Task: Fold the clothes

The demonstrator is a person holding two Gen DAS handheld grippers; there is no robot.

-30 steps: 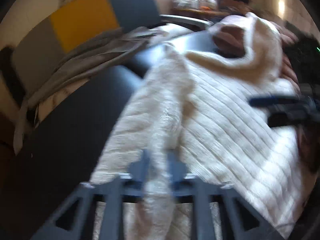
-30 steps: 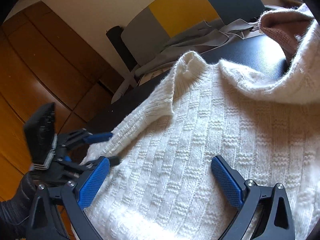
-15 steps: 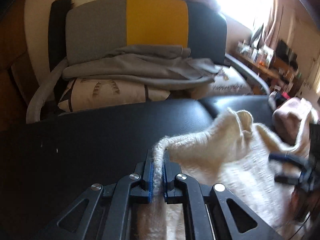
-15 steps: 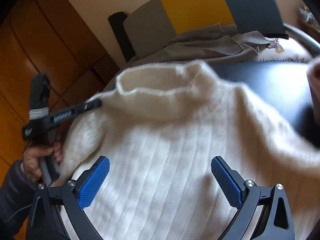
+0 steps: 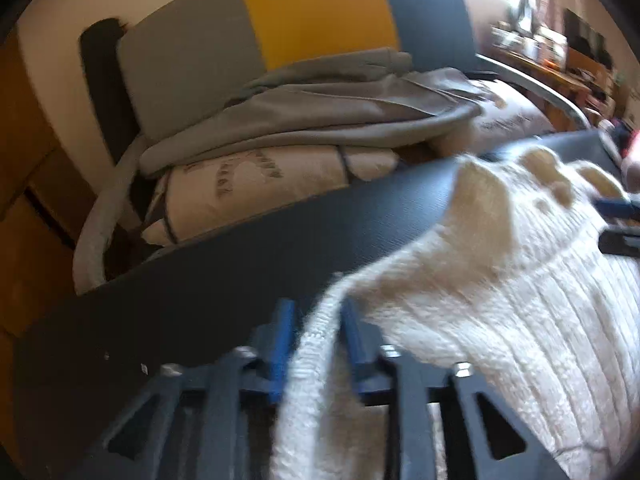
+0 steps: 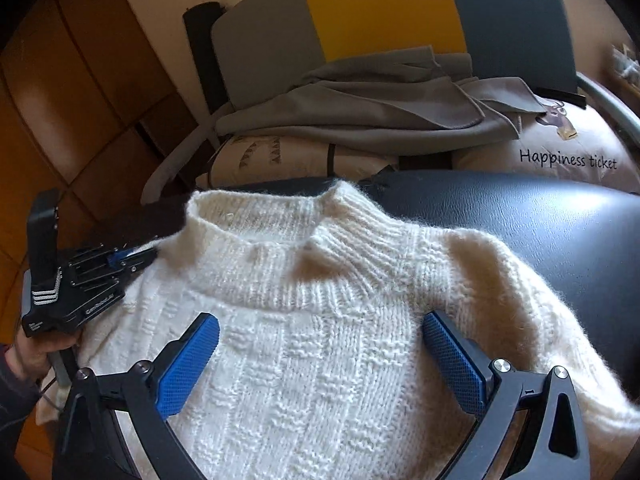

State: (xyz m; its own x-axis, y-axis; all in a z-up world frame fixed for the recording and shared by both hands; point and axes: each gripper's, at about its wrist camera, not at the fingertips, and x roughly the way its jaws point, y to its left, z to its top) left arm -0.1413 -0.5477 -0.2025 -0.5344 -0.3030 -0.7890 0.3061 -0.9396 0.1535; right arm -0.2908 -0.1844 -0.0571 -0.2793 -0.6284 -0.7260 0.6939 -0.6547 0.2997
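A cream knitted sweater (image 6: pixel 320 340) lies spread on a dark leather surface (image 6: pixel 540 220), its ribbed collar (image 6: pixel 320 220) toward the far edge. My right gripper (image 6: pixel 320 360) is wide open and hovers over the sweater's chest, just below the collar. In the left wrist view, my left gripper (image 5: pixel 316 344) has its jaws slightly apart, with the sweater's edge (image 5: pixel 316 360) lying between the blue pads. The left gripper also shows in the right wrist view (image 6: pixel 132 260), at the sweater's left shoulder. The sweater (image 5: pixel 500 320) fills the right side of the left view.
Beyond the dark surface stands a chair with a grey, yellow and blue backrest (image 6: pixel 380 20). On it lie a grey garment (image 6: pixel 380 108) and printed cushions (image 6: pixel 560 152). A wooden wall (image 6: pixel 80 100) is on the left. The right gripper shows in the left view (image 5: pixel 616 220).
The sweater has been pulled flat with its collar at the far edge. My left gripper's jaws, shut on the sweater edge before, have parted slightly. My right gripper stays open above the sweater.
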